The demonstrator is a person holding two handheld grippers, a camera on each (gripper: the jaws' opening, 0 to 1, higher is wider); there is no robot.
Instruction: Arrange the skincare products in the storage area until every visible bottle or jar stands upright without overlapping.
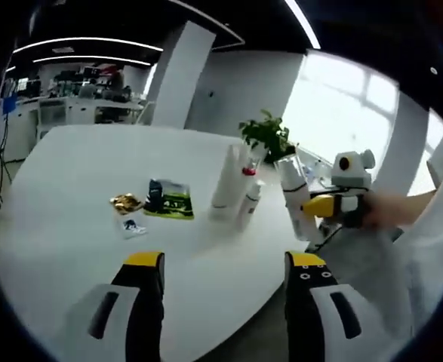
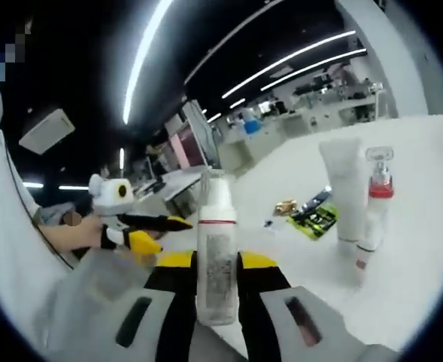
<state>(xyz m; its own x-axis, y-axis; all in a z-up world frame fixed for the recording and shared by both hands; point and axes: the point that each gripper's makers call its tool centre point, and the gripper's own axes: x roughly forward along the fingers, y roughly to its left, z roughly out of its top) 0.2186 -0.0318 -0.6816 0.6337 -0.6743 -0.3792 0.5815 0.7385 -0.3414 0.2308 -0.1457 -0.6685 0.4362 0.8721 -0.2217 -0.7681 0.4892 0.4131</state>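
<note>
My right gripper [image 2: 216, 262] is shut on a white bottle [image 2: 216, 234] with a red ring under its cap, held upright above the table. From the left gripper view, the right gripper [image 1: 328, 207] comes in from the right with that bottle [image 1: 294, 194] at the table edge. My left gripper [image 1: 225, 260] is open with nothing between its jaws, and it shows at the left [image 2: 147, 235] in the right gripper view. On the white table [image 1: 78, 173] stand a tall white tube [image 1: 227, 179], a clear bottle with a red collar [image 1: 248, 175] and a small white bottle [image 1: 249, 205], close together.
A green packet [image 1: 168, 200], a gold wrapper [image 1: 125, 202] and a small white sachet [image 1: 133, 226] lie left of the standing bottles. A potted plant [image 1: 266, 136] stands behind them. A person's white sleeve [image 2: 25, 249] is at the left. Desks and shelves fill the far room.
</note>
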